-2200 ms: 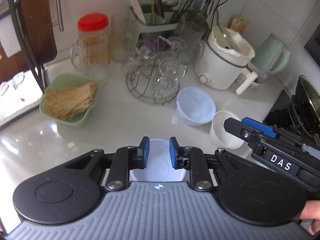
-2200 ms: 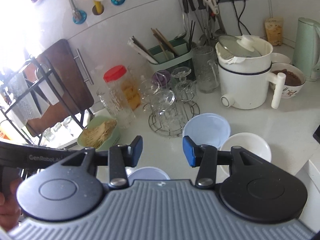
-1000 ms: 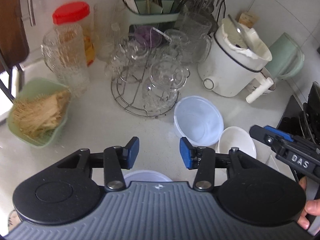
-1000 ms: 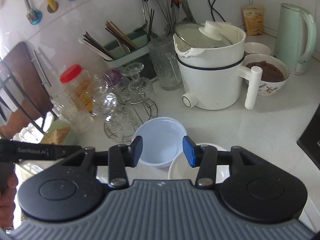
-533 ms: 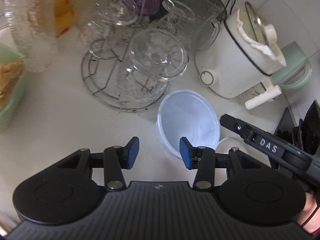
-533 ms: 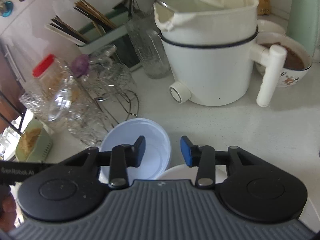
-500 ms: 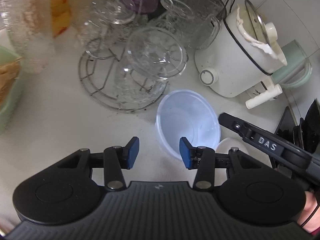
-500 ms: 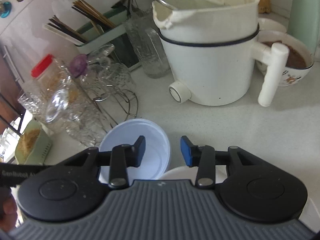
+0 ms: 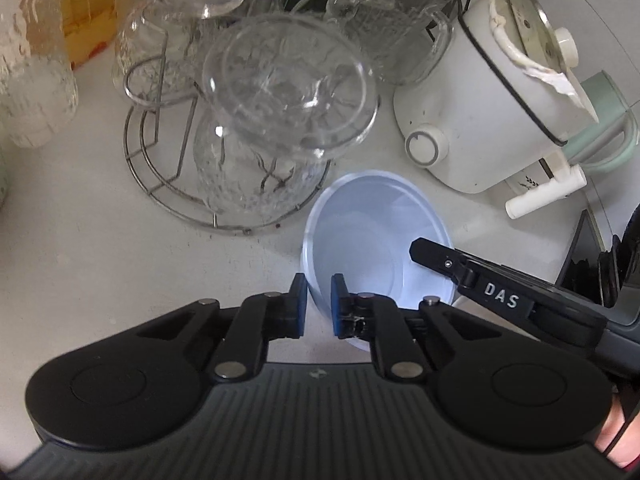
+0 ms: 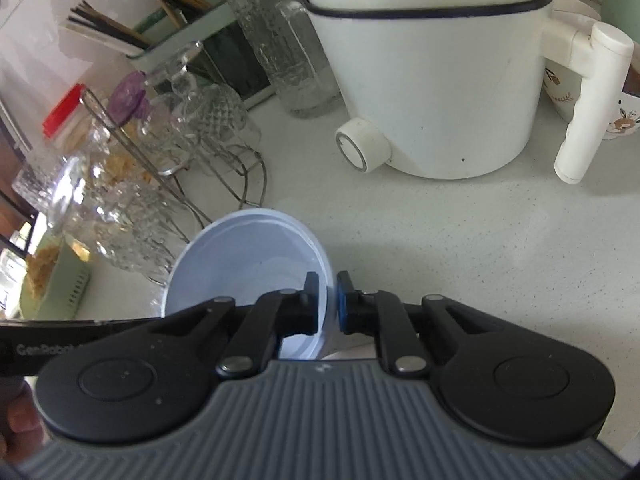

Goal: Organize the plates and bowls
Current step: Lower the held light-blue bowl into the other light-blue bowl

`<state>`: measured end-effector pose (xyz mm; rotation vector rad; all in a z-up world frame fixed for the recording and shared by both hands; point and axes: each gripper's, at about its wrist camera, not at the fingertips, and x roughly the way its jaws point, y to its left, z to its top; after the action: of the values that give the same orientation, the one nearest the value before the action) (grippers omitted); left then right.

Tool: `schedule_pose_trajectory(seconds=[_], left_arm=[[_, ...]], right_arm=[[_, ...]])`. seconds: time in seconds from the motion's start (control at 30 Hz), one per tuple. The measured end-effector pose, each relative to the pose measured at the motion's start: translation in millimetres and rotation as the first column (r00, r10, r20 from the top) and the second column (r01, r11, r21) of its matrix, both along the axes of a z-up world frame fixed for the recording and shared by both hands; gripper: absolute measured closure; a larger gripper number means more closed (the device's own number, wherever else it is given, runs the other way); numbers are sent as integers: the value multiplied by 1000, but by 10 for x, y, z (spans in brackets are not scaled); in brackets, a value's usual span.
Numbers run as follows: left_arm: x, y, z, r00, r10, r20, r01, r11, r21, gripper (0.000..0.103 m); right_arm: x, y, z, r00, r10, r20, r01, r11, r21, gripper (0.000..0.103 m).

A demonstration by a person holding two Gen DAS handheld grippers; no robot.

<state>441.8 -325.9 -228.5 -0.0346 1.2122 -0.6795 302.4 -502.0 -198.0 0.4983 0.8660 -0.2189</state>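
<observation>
A pale blue plastic bowl (image 9: 372, 232) stands on the white counter beside the wire glass rack. My left gripper (image 9: 319, 306) is shut on its near left rim. My right gripper (image 10: 327, 304) is shut on the bowl's (image 10: 248, 252) right rim; it also shows in the left wrist view (image 9: 424, 250) reaching over the bowl from the right. A white bowl (image 10: 348, 354) is almost hidden under the right gripper, only a sliver showing.
A wire rack of upturned glass cups (image 9: 256, 120) stands close behind the bowl. A white electric pot (image 10: 432, 72) with a side handle sits behind and to the right. A green kettle (image 9: 604, 120), a patterned bowl (image 10: 624, 112) and a utensil holder (image 10: 200, 36) are further back.
Both grippers moved in on the blue bowl and closed on its rim, the left on the left side and the right on the right side. Earlier both were open.
</observation>
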Motion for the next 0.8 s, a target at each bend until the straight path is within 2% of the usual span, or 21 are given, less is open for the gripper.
schedule_pose_trajectory(seconds=[0.13,0.53,0.8], left_arm=[[-11,-44,165,999,-27,37,27,999,22,89],[-134,45,754,995,-34,94,38,998,-42,89],[-229,137,1058,991,-75,112,81,995,-57,89]], right_arm=[[-41,-23,134,999,-18,41,17,1000,24,91],[-219,9,612,992,-54,116,52,998,24,91],[-397,60,848,988,-83,131,79,996,37,91]])
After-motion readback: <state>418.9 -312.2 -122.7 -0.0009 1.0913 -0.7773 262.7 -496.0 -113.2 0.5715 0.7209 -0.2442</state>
